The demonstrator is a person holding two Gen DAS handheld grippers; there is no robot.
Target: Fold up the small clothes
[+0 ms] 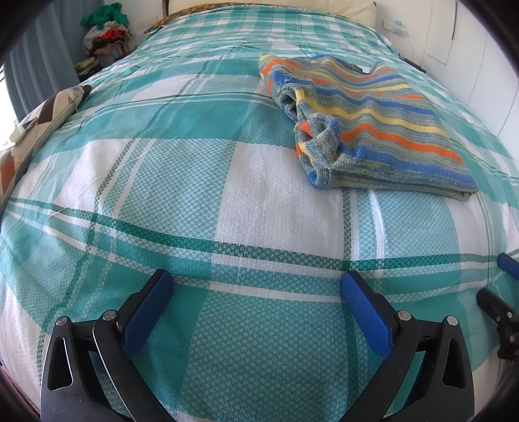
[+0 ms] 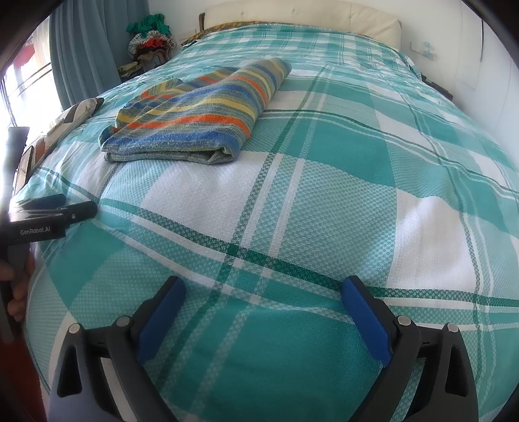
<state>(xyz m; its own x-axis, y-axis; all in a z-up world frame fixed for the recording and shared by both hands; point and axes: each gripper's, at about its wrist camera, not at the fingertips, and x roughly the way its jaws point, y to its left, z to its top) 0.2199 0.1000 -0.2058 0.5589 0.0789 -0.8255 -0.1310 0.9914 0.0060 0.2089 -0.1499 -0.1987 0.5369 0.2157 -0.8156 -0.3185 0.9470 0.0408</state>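
A striped knit garment in blue, yellow, orange and grey lies folded into a rectangle on the teal checked bedspread. In the right wrist view the garment sits at upper left, its thick folded edge facing me. My left gripper is open over bare bedspread, well short of the garment, nothing between its blue pads. My right gripper is open too, holding nothing, near the front of the bed. The left gripper also shows at the left edge of the right wrist view, held by a hand.
A patterned cushion lies at the bed's left edge. A pile of clothes stands in the far left corner beside grey-blue curtains. A cream headboard and white wall close the far end. The right gripper's fingers enter at right.
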